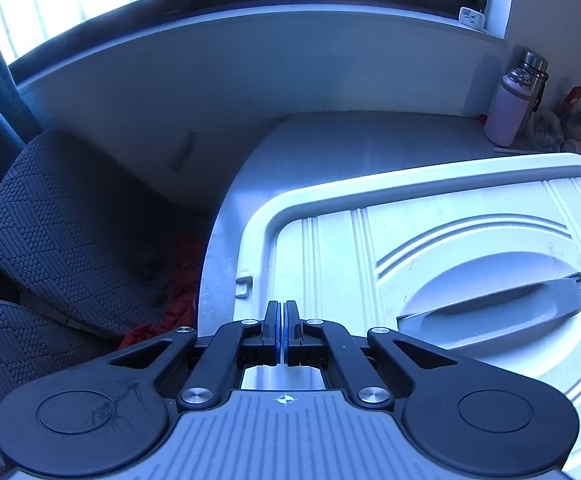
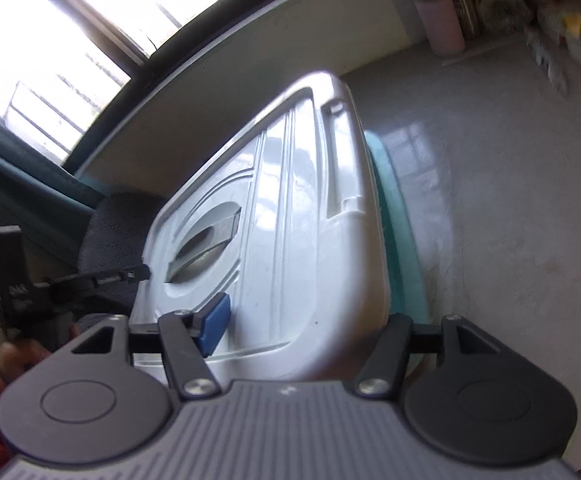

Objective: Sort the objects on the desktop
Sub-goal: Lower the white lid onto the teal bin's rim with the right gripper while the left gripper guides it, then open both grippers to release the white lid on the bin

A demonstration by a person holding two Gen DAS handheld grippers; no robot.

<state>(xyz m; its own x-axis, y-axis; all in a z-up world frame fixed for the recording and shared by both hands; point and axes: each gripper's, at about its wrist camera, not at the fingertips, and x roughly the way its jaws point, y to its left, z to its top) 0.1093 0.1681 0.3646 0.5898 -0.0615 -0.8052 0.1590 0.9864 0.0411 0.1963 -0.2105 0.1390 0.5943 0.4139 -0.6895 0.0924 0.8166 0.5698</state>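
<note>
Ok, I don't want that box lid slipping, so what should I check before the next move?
1. Left tool shut and empty: ok.
2. Right tool open, fingers either side of the white lid rim: ok.
3. Right pads pressing on the lid: cannot tell.
4. Grey handle unobstructed: ok.
5. Lid seated level on the teal box: cannot tell.
6. Pink bottle standing apart from the lid: ok.
</note>
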